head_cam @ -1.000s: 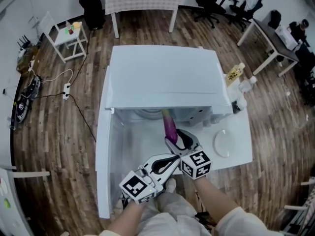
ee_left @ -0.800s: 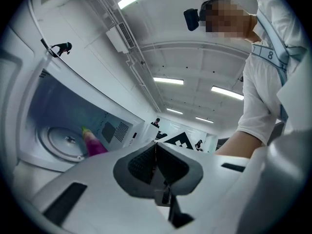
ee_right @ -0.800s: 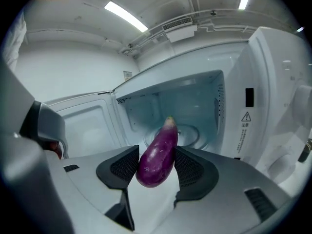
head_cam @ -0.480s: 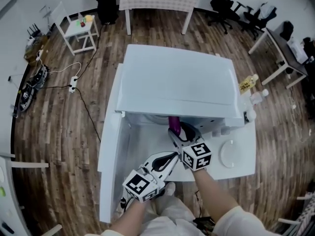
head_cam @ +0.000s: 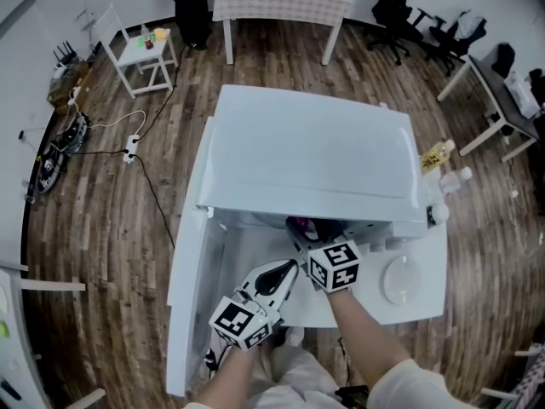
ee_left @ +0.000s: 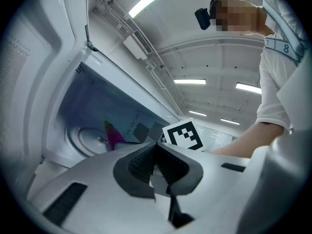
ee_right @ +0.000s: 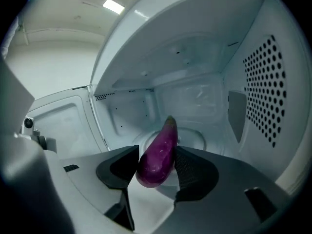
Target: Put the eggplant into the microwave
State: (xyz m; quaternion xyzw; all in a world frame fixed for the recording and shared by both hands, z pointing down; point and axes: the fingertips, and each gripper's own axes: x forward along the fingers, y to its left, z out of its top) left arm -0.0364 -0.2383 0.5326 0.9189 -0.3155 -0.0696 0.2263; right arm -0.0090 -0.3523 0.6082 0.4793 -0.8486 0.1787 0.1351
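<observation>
A purple eggplant [ee_right: 160, 152] is clamped between the pads of my right gripper [ee_right: 157, 155], which is shut on it. It is held lengthwise, tip pointing into the white microwave [head_cam: 306, 152], above the round turntable [ee_right: 197, 139]. From above, only the eggplant's near end [head_cam: 300, 224] shows under the microwave's roof, ahead of the right gripper [head_cam: 312, 233]. The microwave door [head_cam: 189, 296] hangs open at the left. My left gripper [head_cam: 288, 273] is just left of the right one, outside the cavity, shut and holding nothing. In the left gripper view the eggplant [ee_left: 113, 137] shows beyond the left gripper [ee_left: 156, 149].
The microwave stands on a white table [head_cam: 421, 301] with a round white plate [head_cam: 398, 279] at its right. Bottles [head_cam: 436, 157] stand at the table's far right corner. Inside the cavity, the right wall [ee_right: 265, 82] is perforated and close to the right gripper.
Both grippers have moved forward towards the microwave. The eggplant has gone deeper into the cavity, so the roof now hides most of it in the head view.
</observation>
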